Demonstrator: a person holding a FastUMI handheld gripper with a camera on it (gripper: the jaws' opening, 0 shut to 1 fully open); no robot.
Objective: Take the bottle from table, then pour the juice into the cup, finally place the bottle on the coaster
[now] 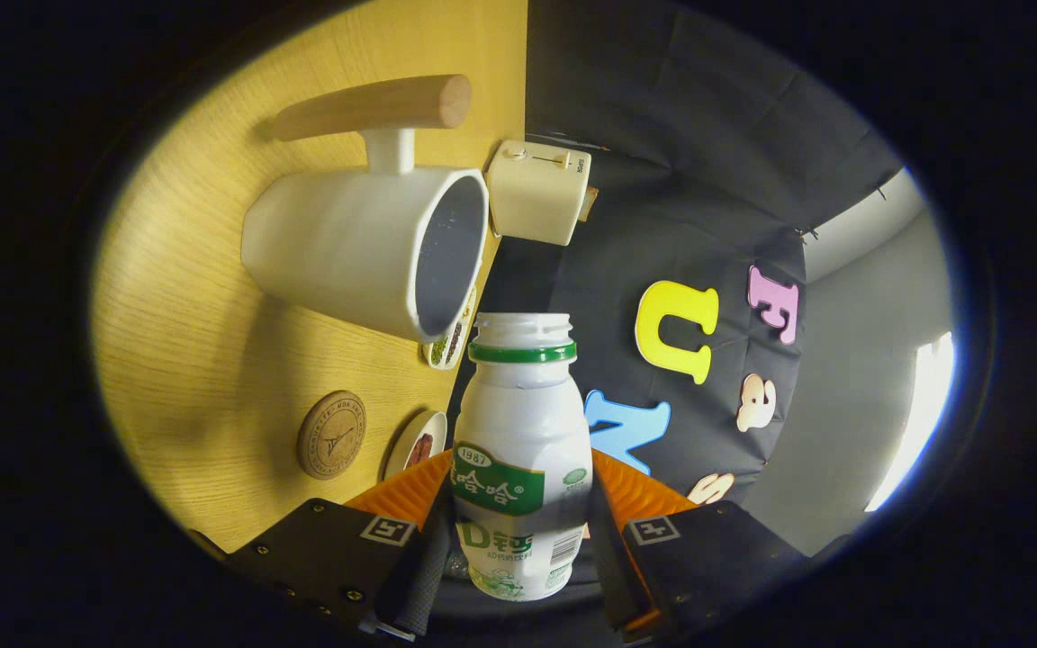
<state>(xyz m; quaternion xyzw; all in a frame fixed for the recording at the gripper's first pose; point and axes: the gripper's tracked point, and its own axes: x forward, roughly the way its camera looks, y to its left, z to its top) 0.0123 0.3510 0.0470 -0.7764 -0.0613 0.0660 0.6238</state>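
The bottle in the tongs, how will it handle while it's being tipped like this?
Probably light and slightly squeezable: the bottle looks like thin white plastic. Its smooth waisted body could slip, though the tongs press both sides. With the cap off, anything inside may spill toward the cup.

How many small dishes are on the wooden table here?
2: one small dish just past the white cup, partly hidden behind its rim; another small dish beside the round coaster. Others may be hidden behind the gripped bottle.
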